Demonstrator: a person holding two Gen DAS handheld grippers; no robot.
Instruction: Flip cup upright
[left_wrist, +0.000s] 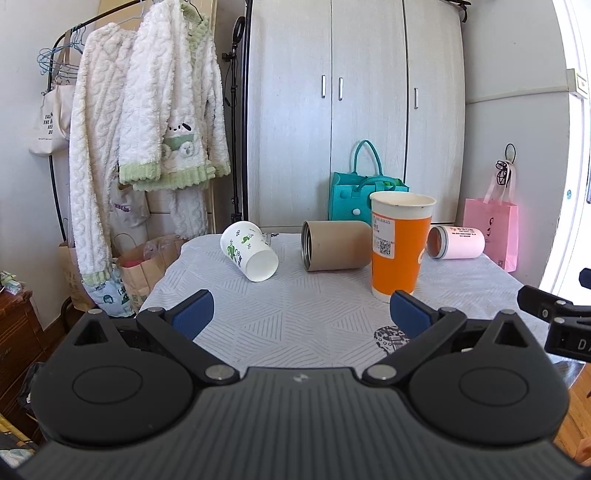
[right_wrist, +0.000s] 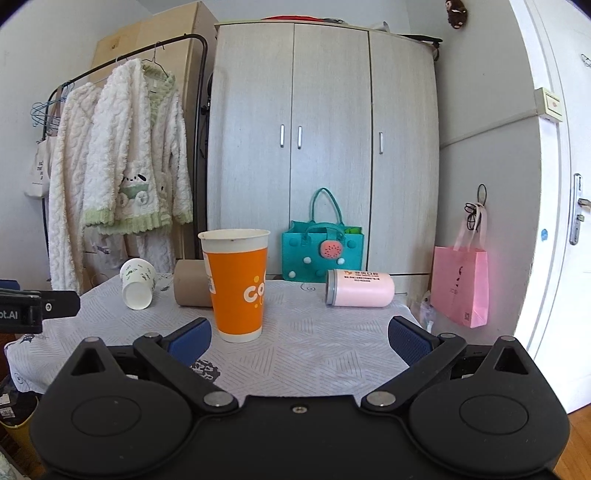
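**Both grippers released over table, three cups on their sides, one standing**

Room: big grey wardrobe (left_wrist: 354, 110) at back, clothes rack (left_wrist: 147, 110) with fluffy white robes on the left, white door (right_wrist: 554, 221) on the right. A teal bag (left_wrist: 364, 195) and a pink bag (left_wrist: 491, 232) sit by the wardrobe. Table (left_wrist: 295, 321) is covered with a white patterned cloth.

On the table: orange cup (left_wrist: 400, 245) stands upright, mouth up. Behind it a brown tube (left_wrist: 336, 245) lies on its side, open end facing left-front. White cup with green print (left_wrist: 249, 251) lies tipped at far left, mouth toward the camera. Pink cup (left_wrist: 456, 242) lies on its side at far right, well apart from the others.

View differences: the right wrist view shows the door handle, the watermelon patch on the teal bag and the pink cup's grey lid end; the brown tube is half hidden behind the orange cup there. The left wrist view shows the tube's open metal-rimmed end and paper bags on the floor under the rack.

Left gripper (left_wrist: 301, 314): jaws spread wide, holding nothing; orange cup just beyond its right finger, white cup ahead-left. Right gripper (right_wrist: 299, 338): jaws spread wide, nothing held; orange cup just ahead by its left finger, pink cup ahead-right, apart.
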